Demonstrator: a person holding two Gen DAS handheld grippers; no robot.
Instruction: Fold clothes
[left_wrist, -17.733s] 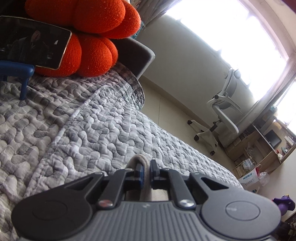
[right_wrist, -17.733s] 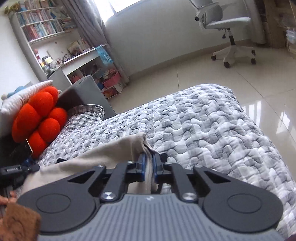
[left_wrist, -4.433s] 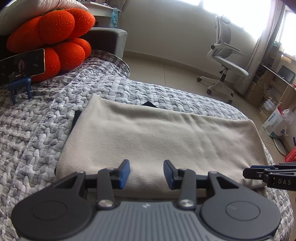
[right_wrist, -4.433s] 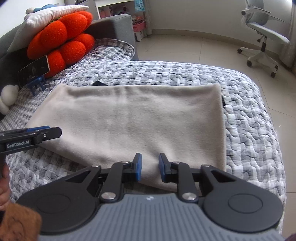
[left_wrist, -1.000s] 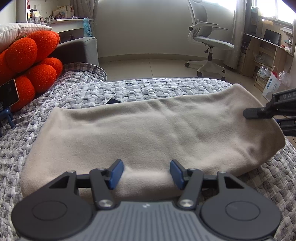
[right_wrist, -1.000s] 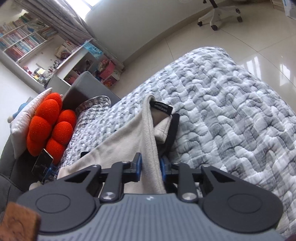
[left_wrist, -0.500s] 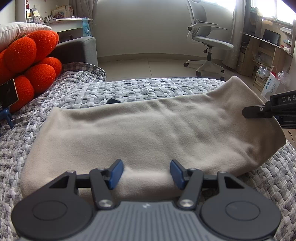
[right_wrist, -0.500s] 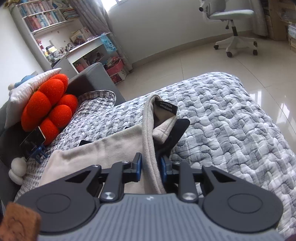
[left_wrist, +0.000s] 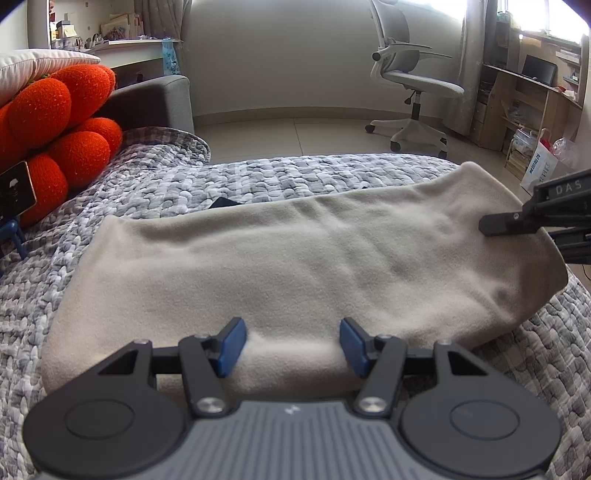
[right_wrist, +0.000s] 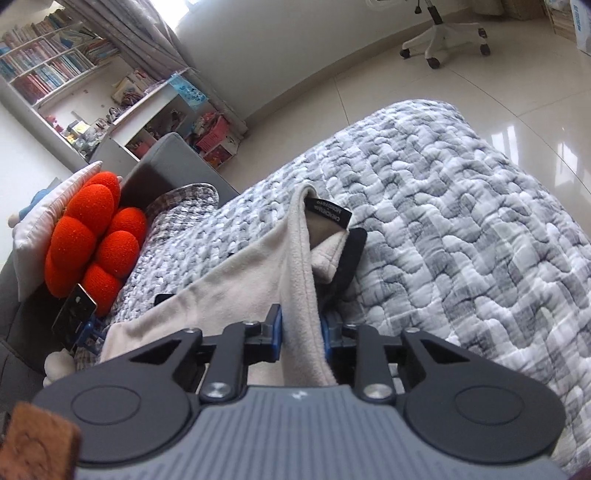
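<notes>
A beige fleece garment (left_wrist: 295, 258) lies folded in a long band across the grey quilt (left_wrist: 295, 173). My left gripper (left_wrist: 293, 347) stands open at its near edge, with a hump of cloth between the blue pads and no squeeze showing. My right gripper (right_wrist: 300, 332) holds the garment's right end (right_wrist: 299, 280), jaws closing on the doubled edge, which is raised off the quilt. A black label (right_wrist: 327, 214) and a black trim (right_wrist: 351, 258) show inside the lifted fold. In the left wrist view, the right gripper's fingers (left_wrist: 517, 221) reach in from the right.
An orange puffy cushion (left_wrist: 55, 129) and a phone on a blue stand (right_wrist: 74, 310) sit at the left end of the bed. Beyond the bed are tiled floor, an office chair (left_wrist: 413, 85), a desk with shelves and a paper bag (left_wrist: 539, 166).
The right gripper has shifted slightly with the garment's end still pinched, and that end stands a little higher. The left gripper has stayed put and open.
</notes>
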